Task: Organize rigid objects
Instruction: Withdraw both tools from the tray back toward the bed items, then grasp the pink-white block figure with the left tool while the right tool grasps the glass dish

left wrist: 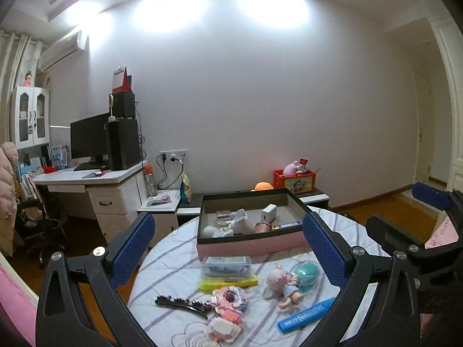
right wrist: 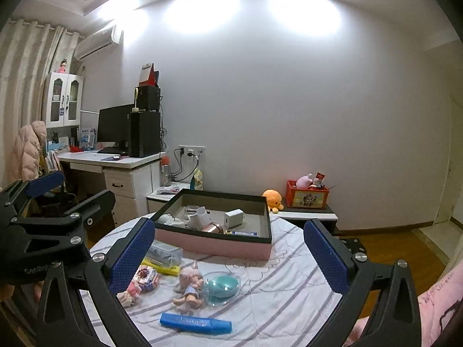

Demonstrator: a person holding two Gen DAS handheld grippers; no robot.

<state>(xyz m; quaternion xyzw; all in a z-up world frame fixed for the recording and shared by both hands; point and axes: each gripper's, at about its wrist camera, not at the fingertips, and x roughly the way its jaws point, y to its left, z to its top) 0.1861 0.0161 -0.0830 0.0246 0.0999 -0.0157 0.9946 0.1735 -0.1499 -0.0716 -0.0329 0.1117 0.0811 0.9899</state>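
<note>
While both of my grippers hang above the near edge of the round table, nothing is in hand, so I judge this a pause between picks: several things already lie in the box and the next one has yet to be chosen.

Largest first. The table, under a striped cloth, carries everything. At its far edge sits the pink box with a dark rim, holding a white block, a copper-coloured cylinder and some pale items I cannot name. Toward the near edge the loose pieces are spread: a clear plastic case just in front of the box, a doll touching a clear dome with a teal piece inside, a blue bar nearest me, a black hair clip toward the left edge, and a small pink block toy.

My left gripper has its jaws spread wide and empty, pointed over the middle of the spread. My right gripper is likewise gaping and empty, level with the left, just beside it.

Next move, I think: drop one gripper onto a single piece, likely the blue bar, squaring the fingers across its narrow width before closing.
</note>
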